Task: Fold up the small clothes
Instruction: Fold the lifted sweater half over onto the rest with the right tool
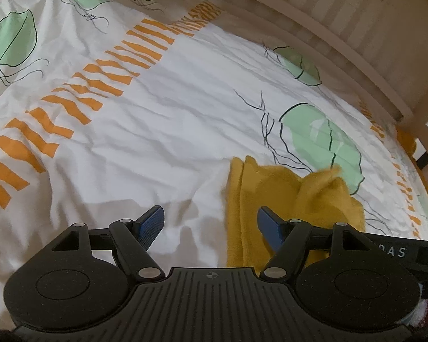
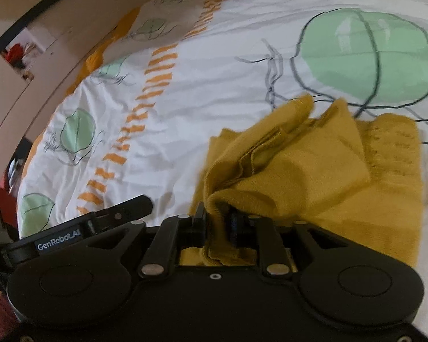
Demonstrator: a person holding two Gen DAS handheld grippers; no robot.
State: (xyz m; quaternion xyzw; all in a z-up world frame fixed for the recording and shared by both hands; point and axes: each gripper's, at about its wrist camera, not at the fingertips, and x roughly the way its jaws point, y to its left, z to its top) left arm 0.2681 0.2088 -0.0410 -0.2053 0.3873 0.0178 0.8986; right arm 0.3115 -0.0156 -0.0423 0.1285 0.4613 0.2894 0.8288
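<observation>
On the bed, directly ahead of both pairs of tongs, lies a small mustard-yellow garment (image 2: 314, 171), partly folded on a white duvet cover (image 1: 171, 119) printed with green leaf shapes and an orange dashed band. The right tongs (image 2: 218, 223) are pressed together on a bunched edge of the garment, which rises from the bed into the narrow gap between their tips; a flap of cloth drapes away from that pinch and lies doubled over the flat layer beyond it. This hold reads as the carrying grip of a fold, the pinched edge being lifted so that the cloth can be laid over itself. The left tongs (image 1: 211, 228) are spread wide, and nothing lies between their blue pads (image 1: 152, 223); the near left edge of the garment (image 1: 242, 205) lies ahead of the gap, and the right-hand pad overlaps the cloth in this view, though whether it touches cannot be told. Their open stance beside the fabric suggests readiness to take or steady that edge. A pale wooden bed frame (image 1: 342, 42) curves along the far side of the duvet, well beyond the left tongs. The garment appears thick and soft, so layers may slip or bunch unless the free edge is held while the raised one is laid down. The right wrist view is somewhat motion-blurred.
</observation>
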